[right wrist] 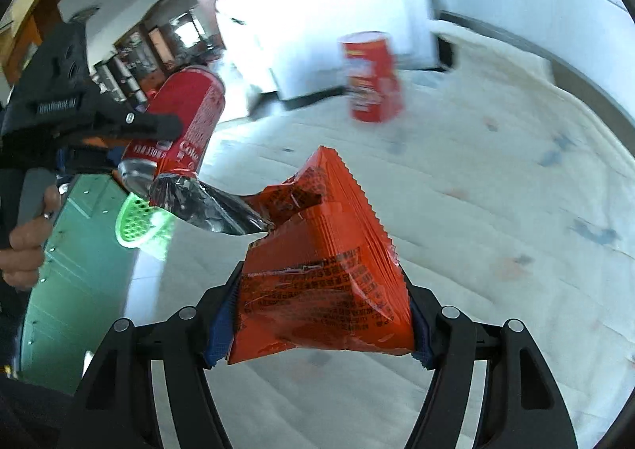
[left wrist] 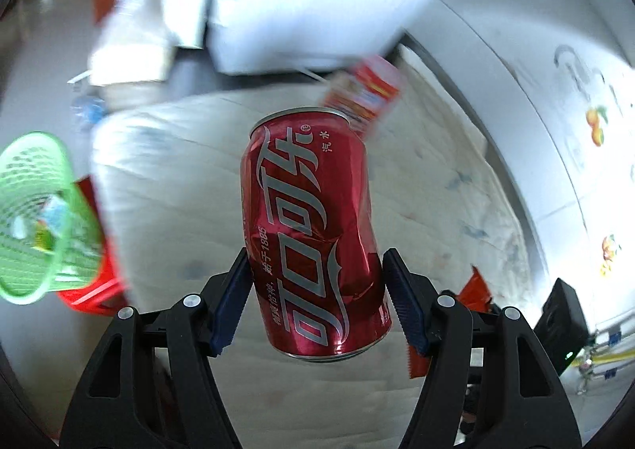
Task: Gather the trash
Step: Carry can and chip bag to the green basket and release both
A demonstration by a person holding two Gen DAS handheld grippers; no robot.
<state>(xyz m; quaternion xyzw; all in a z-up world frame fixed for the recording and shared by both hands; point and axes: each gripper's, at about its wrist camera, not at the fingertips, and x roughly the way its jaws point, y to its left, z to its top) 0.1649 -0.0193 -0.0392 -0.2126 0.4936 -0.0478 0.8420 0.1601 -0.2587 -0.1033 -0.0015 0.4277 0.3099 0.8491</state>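
Note:
My left gripper (left wrist: 317,254) is shut on a dented red cola can (left wrist: 305,226), its blue pads pressing the can's lower half from both sides. The can hangs in the air over a pale mattress (left wrist: 178,171). In the right wrist view the same can (right wrist: 194,107) shows at upper left, tilted, with a hand (right wrist: 24,246) on the handle. My right gripper (right wrist: 321,272) is shut on a torn orange snack bag (right wrist: 329,250) whose silver lining sticks out to the left. A green mesh basket (left wrist: 31,211) stands at the left.
A red cylindrical snack tube (right wrist: 371,79) stands upright on the mattress (right wrist: 476,211) farther back. The green basket (right wrist: 139,218) sits on a red stool (left wrist: 95,290) beside the mattress. White foam blocks (left wrist: 297,4) are stacked behind, and a white wall runs along the right.

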